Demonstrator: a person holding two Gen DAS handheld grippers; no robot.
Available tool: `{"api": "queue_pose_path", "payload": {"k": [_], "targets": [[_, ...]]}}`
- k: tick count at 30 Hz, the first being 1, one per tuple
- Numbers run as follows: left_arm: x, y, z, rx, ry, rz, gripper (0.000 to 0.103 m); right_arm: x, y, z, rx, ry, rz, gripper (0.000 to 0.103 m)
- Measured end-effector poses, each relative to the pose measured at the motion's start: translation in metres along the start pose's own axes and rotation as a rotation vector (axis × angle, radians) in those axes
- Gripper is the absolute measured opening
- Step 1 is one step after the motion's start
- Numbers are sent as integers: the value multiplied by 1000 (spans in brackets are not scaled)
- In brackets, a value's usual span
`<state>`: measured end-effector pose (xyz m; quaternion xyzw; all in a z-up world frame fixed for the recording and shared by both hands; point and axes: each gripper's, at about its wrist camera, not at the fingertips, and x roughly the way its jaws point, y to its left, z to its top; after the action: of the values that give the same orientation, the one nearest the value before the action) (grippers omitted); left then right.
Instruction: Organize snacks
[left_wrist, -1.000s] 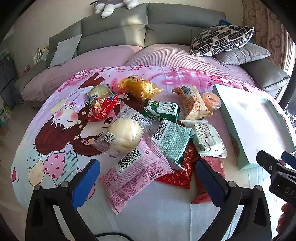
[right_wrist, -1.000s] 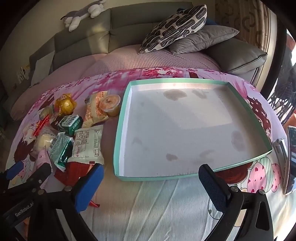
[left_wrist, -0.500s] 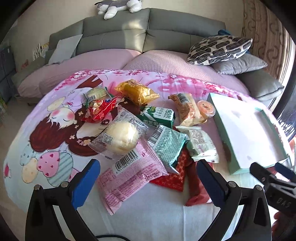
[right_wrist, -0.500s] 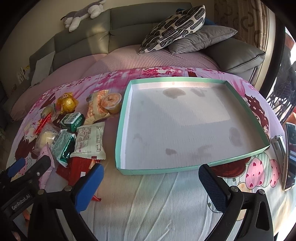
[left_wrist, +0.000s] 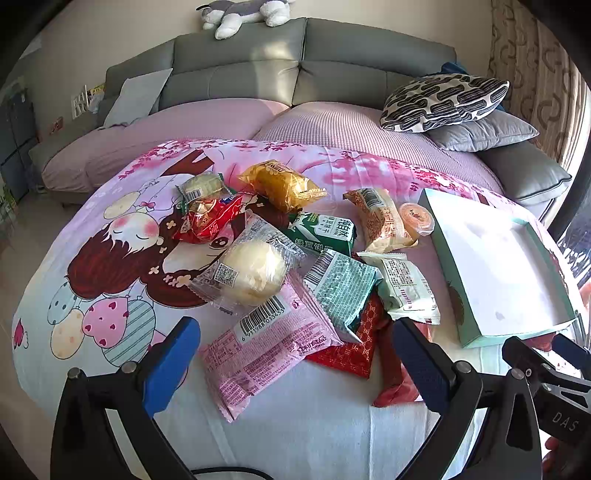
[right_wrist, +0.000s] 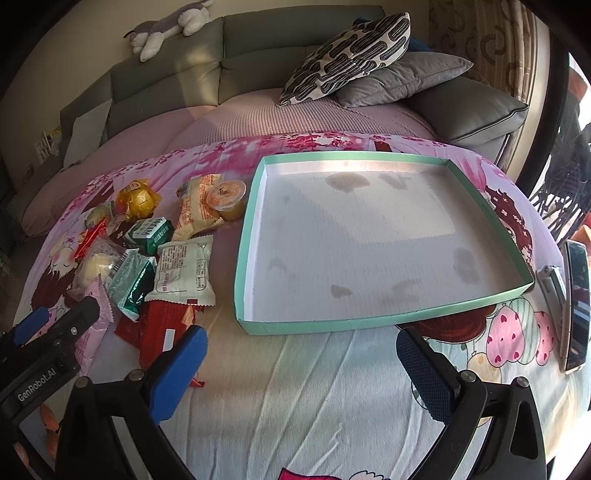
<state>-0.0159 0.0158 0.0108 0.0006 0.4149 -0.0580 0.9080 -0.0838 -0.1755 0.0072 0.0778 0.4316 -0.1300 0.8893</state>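
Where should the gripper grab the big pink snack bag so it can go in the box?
Probably by the near crimped edge of the pink bag, coming in low from the front with the open left gripper. That end lies flat and free on the quilt, while its far end is tucked under the clear-wrapped bun, so grabbing there would likely drag the bun along.

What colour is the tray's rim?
Mint green, around a white inside; the tray shows best in the right wrist view.

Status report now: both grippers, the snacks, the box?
Left gripper open, above pink packet. Right gripper open, holding nothing. Snack pile beside green box; nothing inside.
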Motion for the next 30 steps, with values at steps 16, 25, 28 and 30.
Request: {"api": "queue_pose_path", "payload": {"k": [16,25,28,30], "targets": [[0,0,-1,9,6,-4,103,-4,-3,1,8,-6,-1,103],[4,-1,-3,13,21,-13,103,-3,-4,2,8,-5,-2,103],[4,1,-3,4,20,-19,103,-2,-5,1,13,-3,-1,103],[4,3,-3,-5,19,-22,103,-1,-4,1,13,0,-2,103]]}}
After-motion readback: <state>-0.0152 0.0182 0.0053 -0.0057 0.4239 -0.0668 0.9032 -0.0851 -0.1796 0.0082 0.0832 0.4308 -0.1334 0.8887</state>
